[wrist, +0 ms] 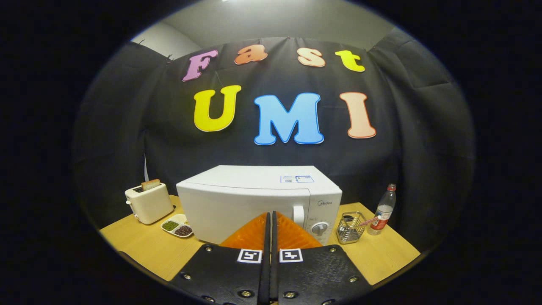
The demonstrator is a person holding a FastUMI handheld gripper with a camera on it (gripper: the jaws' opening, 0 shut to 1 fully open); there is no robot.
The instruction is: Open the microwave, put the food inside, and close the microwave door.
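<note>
Seen from the gripper view, the gripper (pixel 271 218) hangs in front of a white microwave (pixel 258 199), its two fingers pressed together with nothing between them, their tips pointing at the lower front of the closed door (pixel 237 212). The door's vertical handle (pixel 299 215) stands just to the right of the fingertips, beside the control panel with a round dial (pixel 319 228). A sticker (pixel 297 179) lies on the oven's top, toward its right rear.

The microwave sits squarely in the middle of a light wooden table (pixel 139 250), backed by the booth's black cloth wall. To its left, near the table's back edge, a cream toaster (pixel 149 203) holds a slice of toast (pixel 150 184) standing up out of its slot. Just in front of the toaster and close beside the microwave's left corner lies a small divided dish (pixel 178 225), one compartment holding green beans or lentils, another dark ones; what the remaining part holds is too small to tell.

On the microwave's right, a wire mesh basket (pixel 351 228) stands near the oven's side, with a thin red-and-white stick (pixel 369 221) leaning out of it toward a clear plastic bottle (pixel 383 209) with a red cap, upright just beyond the basket.
</note>
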